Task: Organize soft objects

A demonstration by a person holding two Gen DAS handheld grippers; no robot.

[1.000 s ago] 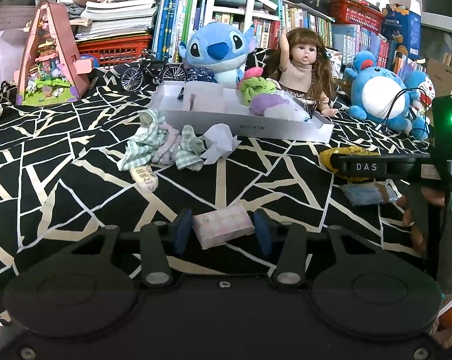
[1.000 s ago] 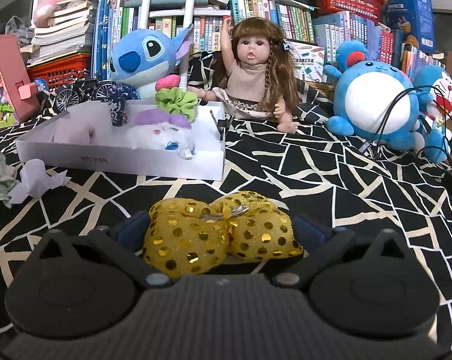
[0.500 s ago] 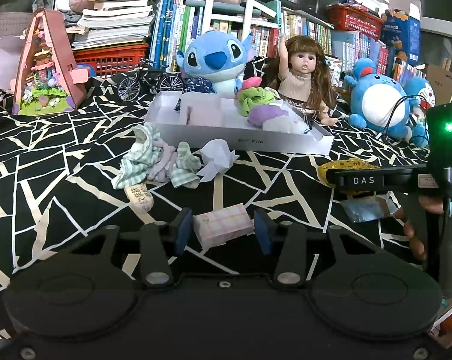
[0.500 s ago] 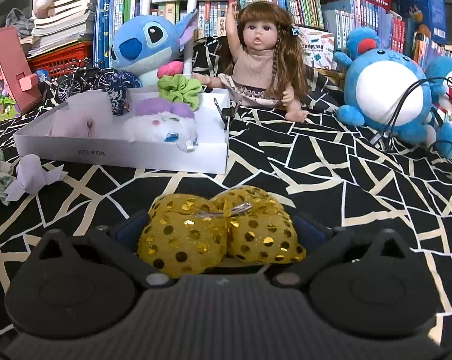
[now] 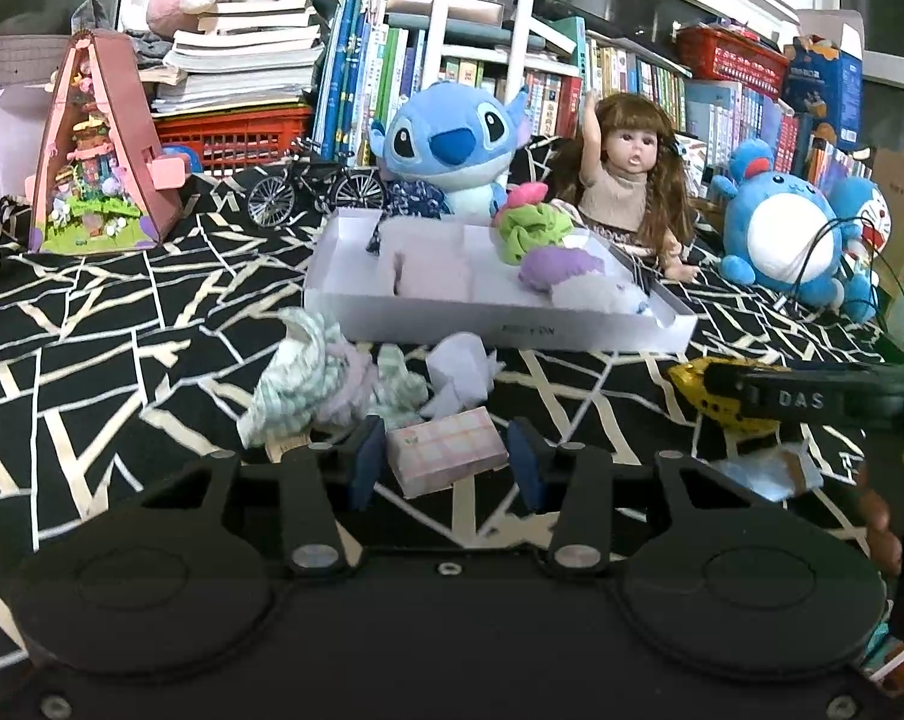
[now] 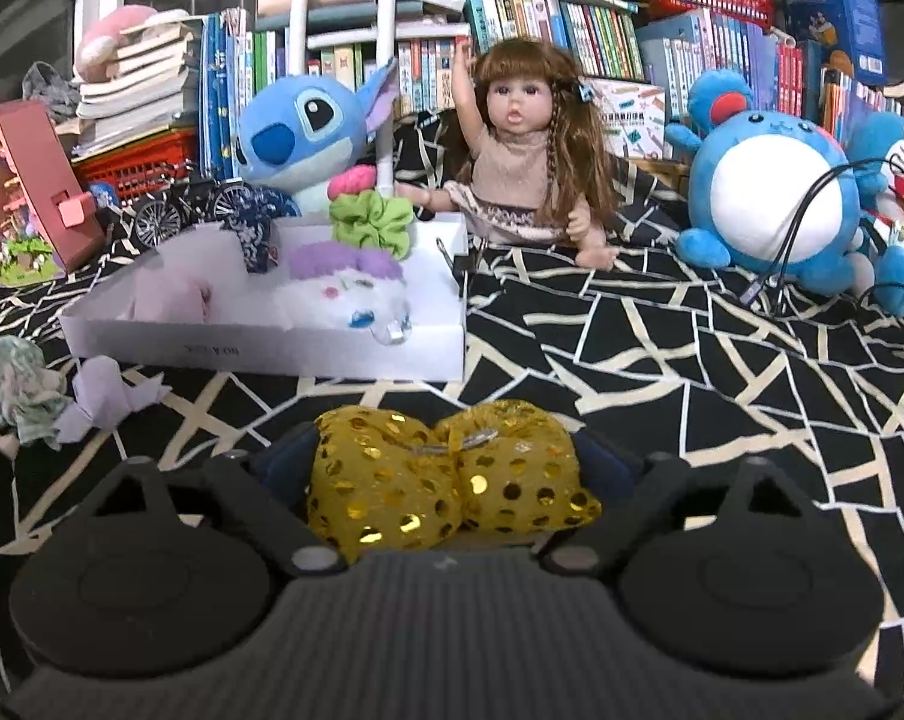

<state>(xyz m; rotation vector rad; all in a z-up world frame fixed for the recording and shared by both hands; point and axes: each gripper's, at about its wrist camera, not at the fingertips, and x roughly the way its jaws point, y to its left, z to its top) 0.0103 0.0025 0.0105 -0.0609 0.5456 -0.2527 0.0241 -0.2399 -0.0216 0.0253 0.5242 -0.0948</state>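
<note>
My left gripper (image 5: pixel 446 465) holds a small pink checked soft block (image 5: pixel 446 450) between its blue pads, above the black patterned cloth. My right gripper (image 6: pixel 452 468) is shut on a yellow sequined bow (image 6: pixel 452 474); it shows at the right of the left wrist view (image 5: pixel 715 399). A white tray (image 5: pixel 511 330) ahead holds a green scrunchie (image 5: pixel 535 231), a purple-and-white plush (image 5: pixel 577 279) and a pale pink soft item (image 5: pixel 428 267). The tray also shows in the right wrist view (image 6: pixel 272 351).
A green checked cloth pile (image 5: pixel 314 378) and a crumpled lilac piece (image 5: pixel 460 366) lie in front of the tray. A Stitch plush (image 5: pixel 452 144), a doll (image 5: pixel 625 192), a blue round plush (image 5: pixel 781 234), a toy bicycle (image 5: pixel 314 189) and bookshelves stand behind.
Both grippers have moved forward toward the white tray with their objects still held. The cloth pile and tray appear closer in both views.
</note>
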